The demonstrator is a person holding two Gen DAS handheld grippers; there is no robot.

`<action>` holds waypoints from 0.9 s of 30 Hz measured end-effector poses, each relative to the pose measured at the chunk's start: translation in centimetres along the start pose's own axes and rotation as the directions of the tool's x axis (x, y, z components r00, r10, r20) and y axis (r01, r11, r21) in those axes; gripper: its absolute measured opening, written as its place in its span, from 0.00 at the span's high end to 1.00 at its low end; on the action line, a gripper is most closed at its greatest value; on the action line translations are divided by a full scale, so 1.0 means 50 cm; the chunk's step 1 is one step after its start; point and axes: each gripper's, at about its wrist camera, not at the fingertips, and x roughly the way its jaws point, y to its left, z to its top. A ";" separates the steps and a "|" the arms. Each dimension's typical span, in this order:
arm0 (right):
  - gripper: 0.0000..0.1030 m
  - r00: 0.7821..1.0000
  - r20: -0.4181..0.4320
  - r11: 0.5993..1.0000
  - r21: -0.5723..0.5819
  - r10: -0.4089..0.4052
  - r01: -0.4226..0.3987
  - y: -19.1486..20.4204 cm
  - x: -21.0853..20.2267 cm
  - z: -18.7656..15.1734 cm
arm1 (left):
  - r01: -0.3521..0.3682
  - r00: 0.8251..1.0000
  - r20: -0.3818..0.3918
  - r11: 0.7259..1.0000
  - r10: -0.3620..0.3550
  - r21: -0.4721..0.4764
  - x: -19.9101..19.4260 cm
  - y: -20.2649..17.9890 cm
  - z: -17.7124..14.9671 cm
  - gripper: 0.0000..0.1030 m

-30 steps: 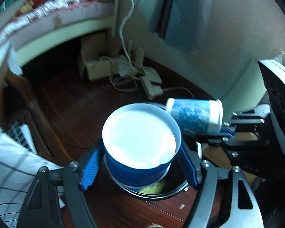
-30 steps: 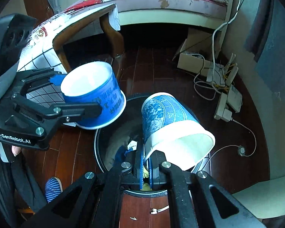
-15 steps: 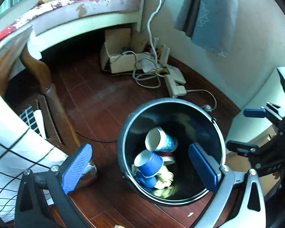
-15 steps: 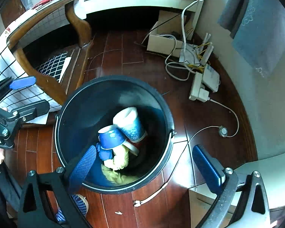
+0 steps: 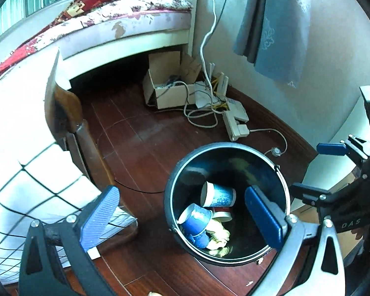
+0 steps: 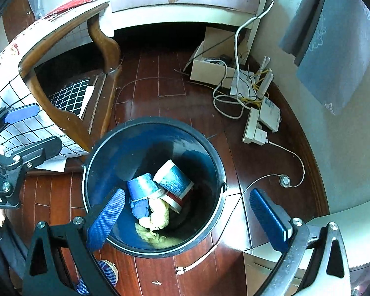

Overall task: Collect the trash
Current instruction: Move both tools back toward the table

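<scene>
A round black trash bin point(image 5: 171, 192) point(image 6: 106, 148) stands on the dark wood floor. Inside it lie a plain blue paper cup point(image 5: 196, 218) point(image 6: 141, 185), a blue patterned paper cup with a white rim point(image 5: 218, 194) point(image 6: 172, 178), and crumpled yellow paper point(image 5: 219, 238) point(image 6: 157, 215). My left gripper point(image 5: 182, 218) is open and empty, above the bin's left side. My right gripper point(image 6: 187, 215) is open and empty, above the bin. Each gripper shows at the edge of the other's view: the right gripper's body point(image 5: 345, 204) and the left gripper's body point(image 6: 14, 145).
A wooden table leg point(image 6: 106, 46) and a checked tablecloth point(image 5: 37, 177) stand left of the bin. A cardboard box point(image 5: 170, 86), a power strip point(image 6: 255, 125) and loose cables point(image 5: 202, 116) lie by the wall. A bed point(image 5: 111, 24) is behind. A white unit point(image 6: 345, 231) sits at right.
Both grippers opened and let their cups fall into the bin. Both have since risen and pulled back, so the bin looks smaller and farther away.
</scene>
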 end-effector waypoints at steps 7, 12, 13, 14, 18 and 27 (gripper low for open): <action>0.01 0.996 0.093 1.000 0.020 0.016 -0.018 0.028 -0.055 0.036 | -0.024 0.996 0.085 0.999 0.026 -0.027 -0.080 0.024 0.028 0.01; 0.01 0.986 0.163 0.998 0.029 0.043 -0.048 0.064 -0.092 0.073 | -0.063 0.987 0.144 0.997 0.069 -0.048 -0.142 0.063 0.039 0.01; 0.01 0.983 0.176 0.998 0.024 0.049 -0.054 0.074 -0.098 0.081 | -0.071 0.985 0.154 0.996 0.079 -0.054 -0.153 0.072 0.040 0.01; 0.01 0.980 0.191 0.998 0.017 0.056 -0.060 0.088 -0.106 0.091 | -0.078 0.983 0.160 0.995 0.087 -0.058 -0.162 0.082 0.041 0.01; 0.01 0.969 0.232 0.997 -0.015 0.080 -0.079 0.137 -0.126 0.122 | -0.117 0.974 0.185 0.989 0.132 -0.092 -0.194 0.131 0.038 0.01; 0.01 0.948 0.280 0.988 -0.078 0.151 -0.134 0.264 -0.146 0.195 | -0.196 0.952 0.197 0.961 0.234 -0.197 -0.241 0.256 0.013 0.01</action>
